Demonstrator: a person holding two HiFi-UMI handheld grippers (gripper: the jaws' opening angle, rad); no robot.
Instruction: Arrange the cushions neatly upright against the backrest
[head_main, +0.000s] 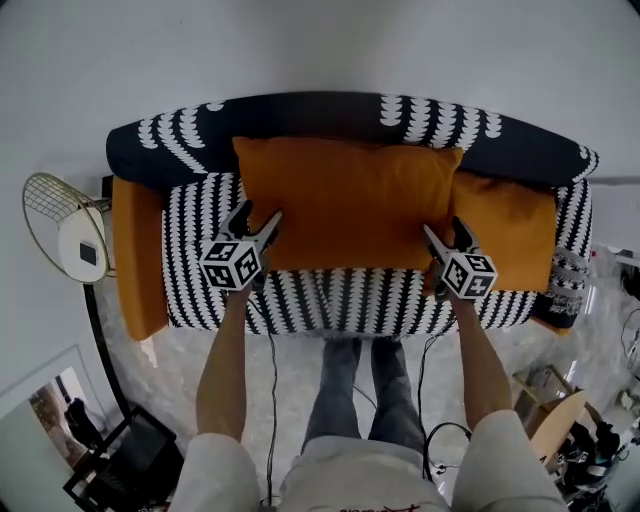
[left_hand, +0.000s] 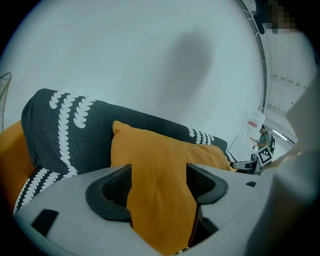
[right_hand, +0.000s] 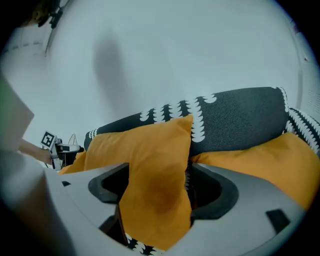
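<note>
A large orange cushion (head_main: 345, 200) leans against the dark patterned backrest (head_main: 320, 112) in the middle of the sofa. My left gripper (head_main: 258, 220) holds its lower left corner and my right gripper (head_main: 443, 233) holds its lower right corner. In the left gripper view the orange fabric (left_hand: 160, 150) fills the gap between the jaws of the left gripper (left_hand: 159, 186). In the right gripper view the right gripper (right_hand: 157, 196) likewise has that cushion's fabric (right_hand: 145, 145) pressed between its jaws. A second orange cushion (head_main: 510, 228) lies behind, at the sofa's right end.
An orange pad (head_main: 135, 255) covers the sofa's left arm. A round wire side table (head_main: 58, 232) stands left of the sofa. Boxes and clutter (head_main: 570, 420) sit on the floor at the right. Cables (head_main: 272, 400) trail beside the person's legs (head_main: 355, 390).
</note>
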